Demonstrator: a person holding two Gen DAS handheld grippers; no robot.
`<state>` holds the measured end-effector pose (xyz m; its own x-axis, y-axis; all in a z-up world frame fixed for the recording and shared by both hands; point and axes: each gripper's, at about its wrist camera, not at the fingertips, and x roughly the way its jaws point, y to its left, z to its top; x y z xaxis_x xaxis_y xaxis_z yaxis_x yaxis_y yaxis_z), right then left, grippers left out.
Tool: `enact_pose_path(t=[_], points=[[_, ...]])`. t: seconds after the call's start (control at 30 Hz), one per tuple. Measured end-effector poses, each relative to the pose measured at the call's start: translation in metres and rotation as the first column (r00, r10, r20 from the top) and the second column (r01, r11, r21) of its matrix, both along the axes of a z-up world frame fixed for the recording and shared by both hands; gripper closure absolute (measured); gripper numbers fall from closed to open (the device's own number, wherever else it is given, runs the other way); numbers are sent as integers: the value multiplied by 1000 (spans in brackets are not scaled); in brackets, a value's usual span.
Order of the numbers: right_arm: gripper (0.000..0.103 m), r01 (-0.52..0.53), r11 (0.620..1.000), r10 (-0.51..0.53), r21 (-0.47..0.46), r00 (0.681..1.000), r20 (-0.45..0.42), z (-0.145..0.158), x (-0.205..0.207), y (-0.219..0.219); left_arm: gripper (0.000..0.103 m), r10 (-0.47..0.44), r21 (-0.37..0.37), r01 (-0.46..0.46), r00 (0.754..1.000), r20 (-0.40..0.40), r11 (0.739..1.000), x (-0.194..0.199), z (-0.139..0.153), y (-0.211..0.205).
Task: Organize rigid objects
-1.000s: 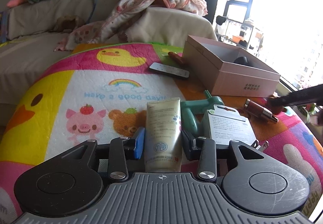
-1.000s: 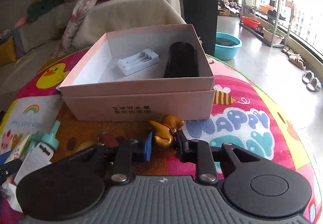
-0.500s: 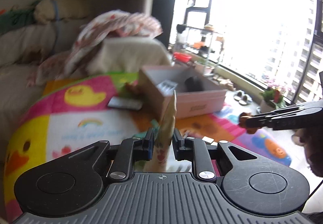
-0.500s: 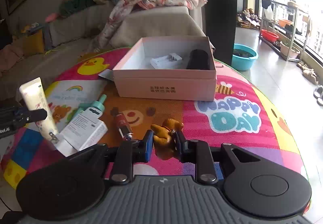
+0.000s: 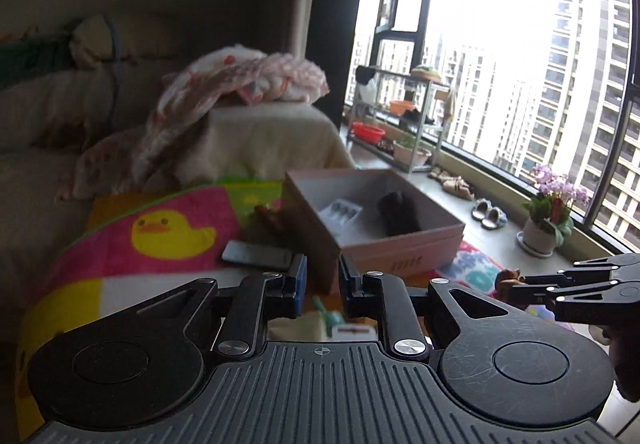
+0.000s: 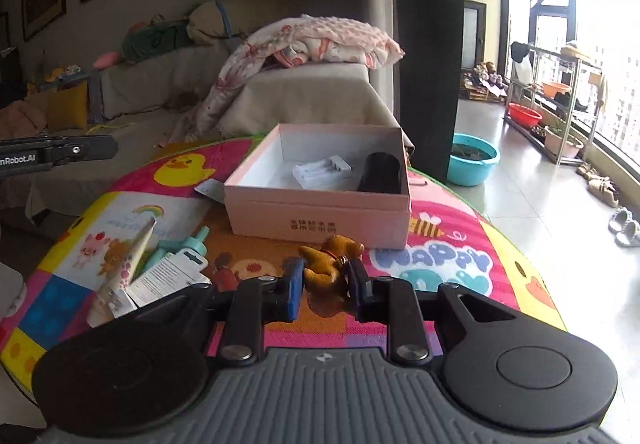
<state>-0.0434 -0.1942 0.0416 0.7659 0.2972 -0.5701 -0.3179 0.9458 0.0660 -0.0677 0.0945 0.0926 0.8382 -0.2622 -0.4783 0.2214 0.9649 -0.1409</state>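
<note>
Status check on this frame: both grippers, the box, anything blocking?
Left gripper open, empty. Right gripper shut on bear figurine. Pink box open ahead, nothing between.

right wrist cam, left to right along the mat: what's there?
Cream tube → white carded pack → brown bear toy held in the right gripper → "HAPPY" lettering on the play mat. The pink box sits farther back, spanning the middle.
</note>
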Motion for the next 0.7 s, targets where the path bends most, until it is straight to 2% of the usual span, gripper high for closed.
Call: enact_pose_path(t=[0.13,0.3,0.4,0.47,0.5,0.53,0.57,0.63,0.7], points=[[80,-2,1000,1,-8,997,-75,-25,8,5,81,-38,15,40,994,-98,999,-10,-21,8],[80,-21,999,18,-34,995,-95,-40,11,19,79,93,42,-87,975,-200,995,-8,-45,17],[80,-21,998,15,-60,995,-99,-48,14,28,78,118,51,-108,962,-248,993,-1,-62,8],[80,-25,996,19,-83,997,-75,-48,11,33,68,123,59,-112,964,-234,992,2,-69,0],[80,-28,995,22,-97,998,-63,-48,10,34,59,133,84,-116,962,-238,990,5,-71,-4],[80,-32,993,26,-110,998,-54,-48,8,36,55,135,101,-114,960,-245,988,8,-74,-7],[80,-37,992,32,-120,998,-48,-48,7,36,54,135,115,-109,957,-257,987,10,-77,-10],[80,-43,990,38,-137,999,-34,-50,5,38,55,143,98,-121,955,-260,988,15,-82,-8],[78,-45,987,43,-156,999,-18,-52,3,39,55,148,104,-126,959,-241,986,17,-83,-7]])
